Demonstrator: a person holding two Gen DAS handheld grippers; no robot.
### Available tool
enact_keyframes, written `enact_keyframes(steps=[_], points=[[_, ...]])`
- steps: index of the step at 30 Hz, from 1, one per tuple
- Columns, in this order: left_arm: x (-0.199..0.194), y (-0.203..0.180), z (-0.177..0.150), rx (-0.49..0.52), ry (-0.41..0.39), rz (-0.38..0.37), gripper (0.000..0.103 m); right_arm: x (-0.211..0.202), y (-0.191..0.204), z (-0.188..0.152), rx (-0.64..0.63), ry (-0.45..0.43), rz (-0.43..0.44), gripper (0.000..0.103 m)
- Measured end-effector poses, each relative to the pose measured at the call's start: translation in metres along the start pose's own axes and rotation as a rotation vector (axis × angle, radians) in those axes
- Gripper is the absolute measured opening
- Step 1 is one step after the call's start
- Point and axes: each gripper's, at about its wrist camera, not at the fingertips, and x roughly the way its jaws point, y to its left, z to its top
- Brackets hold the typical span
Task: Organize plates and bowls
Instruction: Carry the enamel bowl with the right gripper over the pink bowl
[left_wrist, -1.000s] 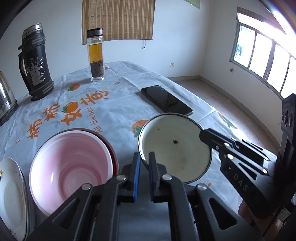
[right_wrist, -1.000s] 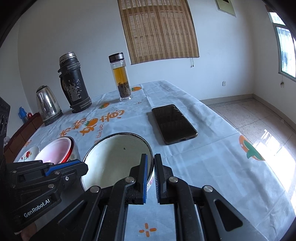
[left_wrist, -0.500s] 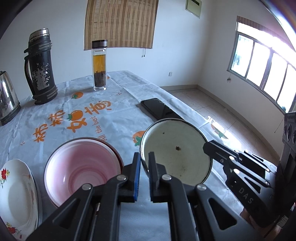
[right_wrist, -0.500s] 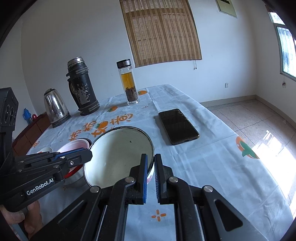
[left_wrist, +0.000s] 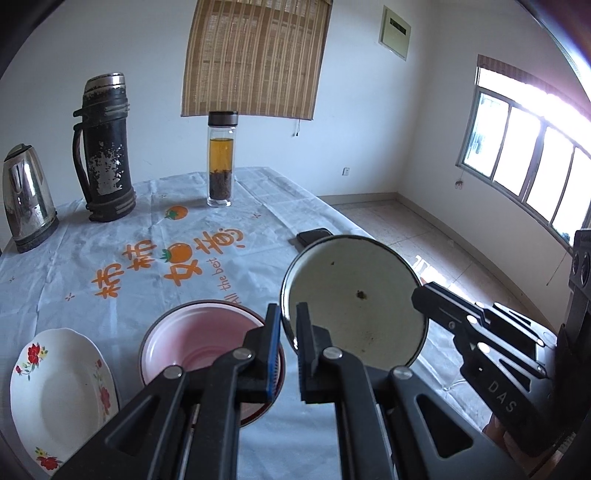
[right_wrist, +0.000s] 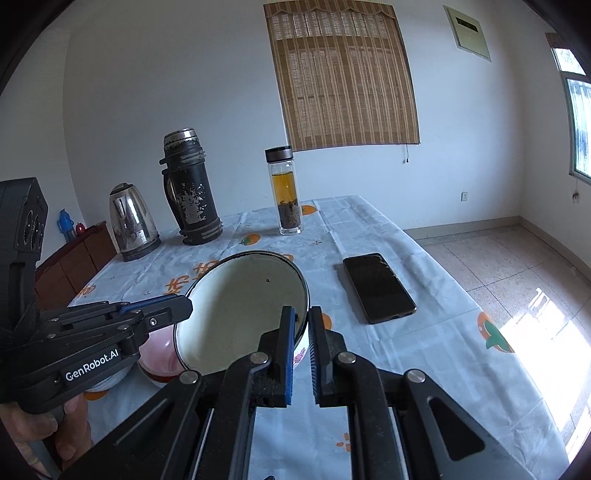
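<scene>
A: Where's the cream enamel bowl with the dark rim (left_wrist: 354, 302) right now?

B: Lifted off the counter (left_wrist: 129, 236), tilted, and held from both sides. The left gripper (left_wrist: 287, 325) has its jaws clamped on the near-left rim; the right gripper (right_wrist: 302, 325) has its jaws clamped on the opposite edge.

A: How will it handle?

B: My guess: stiff, fairly light, and slick on that glazed surface. The rim is thin, so a pinch there can pivot. Two grips opposite each other should steady it.

A: Anything fragile nearby?

B: The pink bowl nested in a dark red bowl (left_wrist: 207, 343) sits just beside and below, probably the stacking target. A white plate with red flowers (left_wrist: 59, 395) lies further left. Enamel chips if knocked, so lower it level.

A: And the black phone (right_wrist: 378, 288)?

B: Well apart, on the cloth to the right.
</scene>
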Motion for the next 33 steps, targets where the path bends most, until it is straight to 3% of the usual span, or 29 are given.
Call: enact_keyframes(steps=[17,33], points=[[-0.031,0.048,0.013,-0.077,-0.064,0.07,0.004,0.008,0.055,0.025,-0.089,-0.024,0.054,0.009],[-0.018,0.073,0.007,-0.11,-0.015,0.123,0.004,0.039,0.077,0.013,-0.108,0.058,0.066,0.009]])
